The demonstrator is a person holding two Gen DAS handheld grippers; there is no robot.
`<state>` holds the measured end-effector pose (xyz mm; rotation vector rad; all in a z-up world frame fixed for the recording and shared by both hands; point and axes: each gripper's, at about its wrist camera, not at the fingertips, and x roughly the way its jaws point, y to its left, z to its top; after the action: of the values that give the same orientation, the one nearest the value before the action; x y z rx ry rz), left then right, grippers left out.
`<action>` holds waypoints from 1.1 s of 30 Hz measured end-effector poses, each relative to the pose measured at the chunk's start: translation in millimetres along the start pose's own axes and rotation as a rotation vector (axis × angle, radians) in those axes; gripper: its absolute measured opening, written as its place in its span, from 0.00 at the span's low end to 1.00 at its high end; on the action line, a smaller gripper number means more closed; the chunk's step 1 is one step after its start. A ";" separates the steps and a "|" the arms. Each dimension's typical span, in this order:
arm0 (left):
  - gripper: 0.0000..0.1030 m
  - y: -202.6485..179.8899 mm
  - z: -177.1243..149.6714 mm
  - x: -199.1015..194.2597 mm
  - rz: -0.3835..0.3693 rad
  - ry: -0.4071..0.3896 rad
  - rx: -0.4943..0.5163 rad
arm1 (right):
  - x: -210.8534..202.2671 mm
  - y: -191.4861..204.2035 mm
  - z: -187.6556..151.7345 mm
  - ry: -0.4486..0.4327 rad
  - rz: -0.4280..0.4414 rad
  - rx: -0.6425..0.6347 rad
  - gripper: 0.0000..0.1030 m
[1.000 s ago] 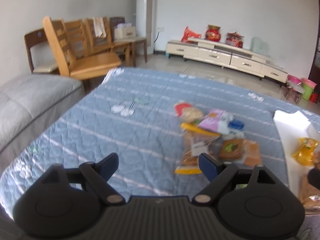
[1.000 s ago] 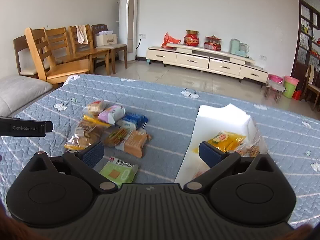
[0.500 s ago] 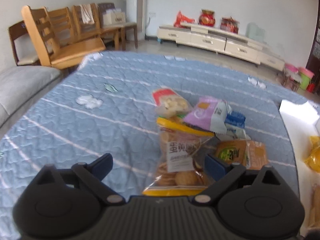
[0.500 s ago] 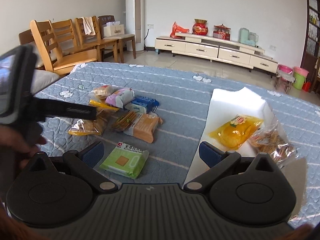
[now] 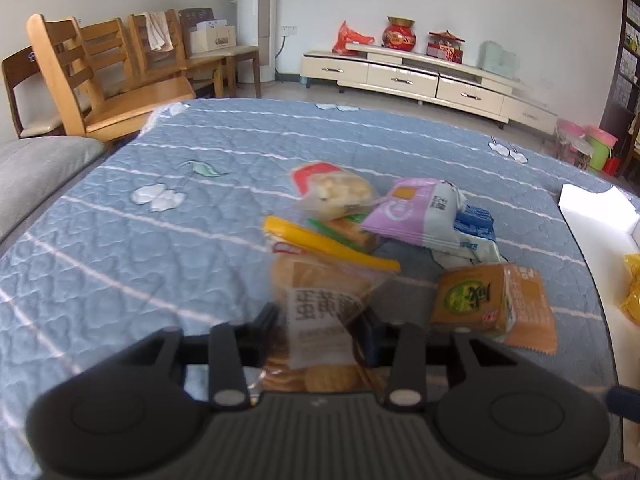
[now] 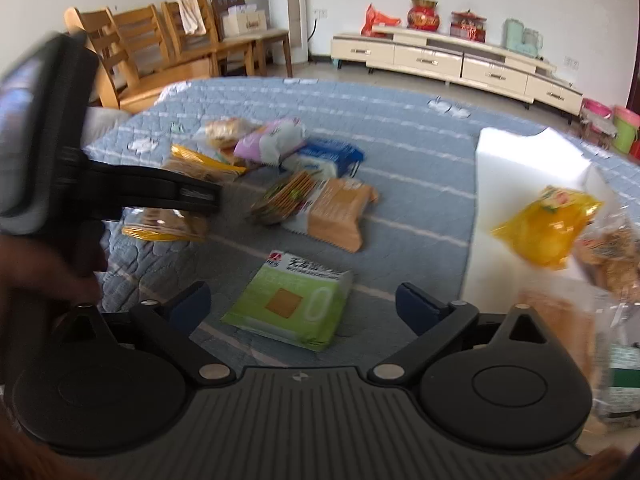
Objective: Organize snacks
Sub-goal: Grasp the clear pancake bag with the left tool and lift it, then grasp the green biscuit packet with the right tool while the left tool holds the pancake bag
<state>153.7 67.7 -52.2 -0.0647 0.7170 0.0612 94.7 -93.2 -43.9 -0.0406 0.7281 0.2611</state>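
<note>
Squarely between the closing left tool (image 5: 318, 326) pads, the biscuit bag (image 5: 320, 320).

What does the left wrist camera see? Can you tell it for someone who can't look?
The left gripper is closing on a clear bag of round biscuits lying on a blue quilted cover. Just beyond sit more snack packs, including a purple pack and an orange one.
</note>
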 end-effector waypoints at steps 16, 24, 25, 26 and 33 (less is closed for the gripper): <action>0.36 19.1 -12.7 -56.0 -0.007 -0.064 -0.014 | -9.7 -1.6 -1.5 -0.060 -0.024 0.005 0.62; 0.36 9.9 -10.6 -93.8 -0.018 -0.115 -0.004 | -58.1 -9.5 6.1 -0.157 -0.046 -0.017 0.62; 0.36 8.5 -10.9 -99.3 -0.020 -0.123 -0.003 | -64.8 -10.6 8.6 -0.166 -0.051 -0.017 0.62; 0.36 7.1 -11.2 -103.9 -0.021 -0.127 -0.001 | -70.7 -12.7 9.0 -0.176 -0.055 -0.014 0.62; 0.36 -3.0 -15.1 -132.2 -0.024 -0.155 0.026 | -110.4 -27.3 11.5 -0.228 -0.081 0.001 0.62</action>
<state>44.6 59.0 23.6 -0.0430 0.5621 0.0330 30.1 -142.6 36.4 -0.0388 0.4988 0.1845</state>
